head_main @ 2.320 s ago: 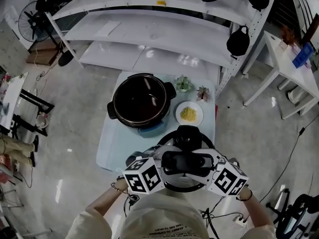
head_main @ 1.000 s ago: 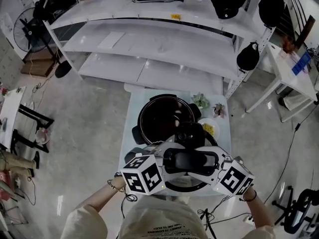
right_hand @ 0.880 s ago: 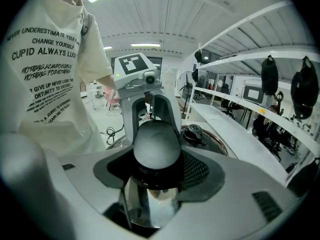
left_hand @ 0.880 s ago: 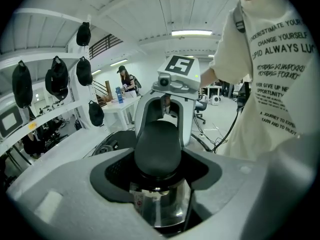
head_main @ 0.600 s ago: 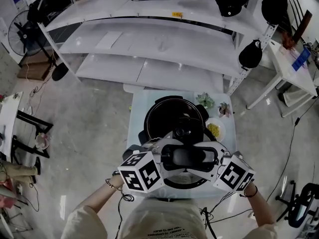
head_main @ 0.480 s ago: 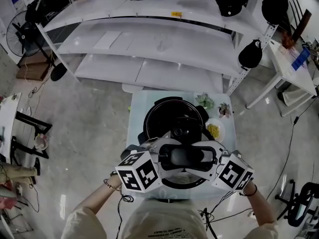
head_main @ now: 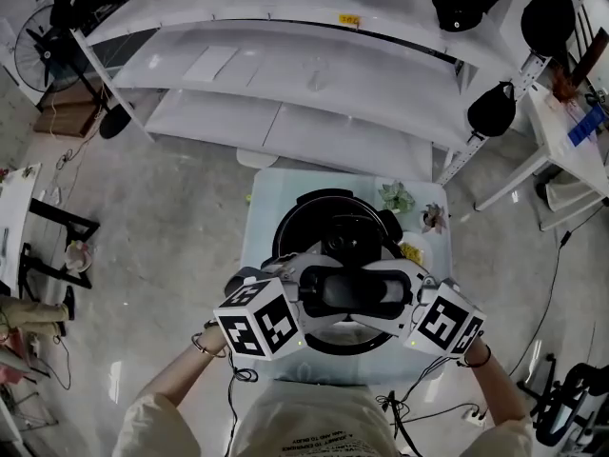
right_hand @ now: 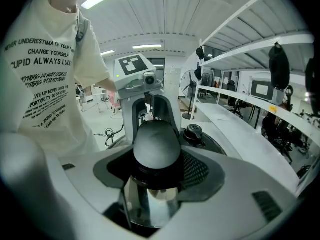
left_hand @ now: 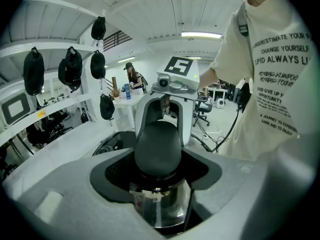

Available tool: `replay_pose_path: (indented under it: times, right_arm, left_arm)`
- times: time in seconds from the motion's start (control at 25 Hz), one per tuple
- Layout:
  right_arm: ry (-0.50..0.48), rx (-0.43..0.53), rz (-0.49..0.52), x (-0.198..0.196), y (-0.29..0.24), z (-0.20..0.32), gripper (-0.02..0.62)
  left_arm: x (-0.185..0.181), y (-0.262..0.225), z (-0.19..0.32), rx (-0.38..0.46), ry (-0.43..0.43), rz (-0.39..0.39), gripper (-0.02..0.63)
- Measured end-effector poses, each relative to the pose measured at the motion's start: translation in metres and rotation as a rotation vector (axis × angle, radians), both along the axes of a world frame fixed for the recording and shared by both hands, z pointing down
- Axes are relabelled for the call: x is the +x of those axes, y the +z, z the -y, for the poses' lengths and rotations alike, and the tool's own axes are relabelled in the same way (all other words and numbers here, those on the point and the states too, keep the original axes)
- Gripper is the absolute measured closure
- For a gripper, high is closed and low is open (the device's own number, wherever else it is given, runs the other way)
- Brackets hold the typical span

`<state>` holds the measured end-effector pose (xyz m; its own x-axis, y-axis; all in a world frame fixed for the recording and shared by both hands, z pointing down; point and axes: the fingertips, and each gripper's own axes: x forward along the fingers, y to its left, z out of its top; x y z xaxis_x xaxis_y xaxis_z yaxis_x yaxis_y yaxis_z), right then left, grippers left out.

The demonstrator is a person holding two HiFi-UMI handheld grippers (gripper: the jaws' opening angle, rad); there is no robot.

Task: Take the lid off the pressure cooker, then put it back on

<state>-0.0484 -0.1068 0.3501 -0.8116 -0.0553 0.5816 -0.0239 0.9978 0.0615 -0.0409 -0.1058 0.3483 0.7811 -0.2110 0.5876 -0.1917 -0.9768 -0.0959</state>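
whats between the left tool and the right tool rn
The black oblong lid handle spans the gap. The left tool and the right tool each grip one end of it. The head view shows this best.

Lab: white shelving, standing fan, concrete floor.

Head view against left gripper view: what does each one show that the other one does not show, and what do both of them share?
Only the head view shows the pale blue table, two small potted plants on it, and a fan standing on the floor. Only the left gripper view shows a ceiling strip light and a distant person at a white table. Both show the lid's black handle, the right gripper closed on one end of it, and black caps hanging from the shelf frame.
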Motion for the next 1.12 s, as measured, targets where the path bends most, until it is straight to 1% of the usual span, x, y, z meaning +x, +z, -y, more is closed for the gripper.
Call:
replay_pose_path:
  times: [0.2, 0.56, 0.76, 1.12]
  right_arm:
    - [-0.009, -0.015, 0.013, -0.004, 0.0, 0.022, 0.319]
    - [0.008, -0.056, 0.042, -0.015, 0.005, 0.051, 0.319]
    - [0.008, -0.061, 0.049, -0.018, 0.005, 0.064, 0.319]
    - [0.0, -0.1, 0.04, -0.024, 0.009, 0.08, 0.319]
  left_arm:
    - [-0.004, 0.0, 0.022, -0.013, -0.009, 0.01, 0.319]
    - [-0.014, 0.005, 0.051, -0.05, 0.008, 0.034, 0.319]
    - [-0.018, 0.005, 0.065, -0.054, 0.008, 0.036, 0.319]
    - [-0.023, 0.009, 0.08, -0.088, 0.001, 0.021, 0.319]
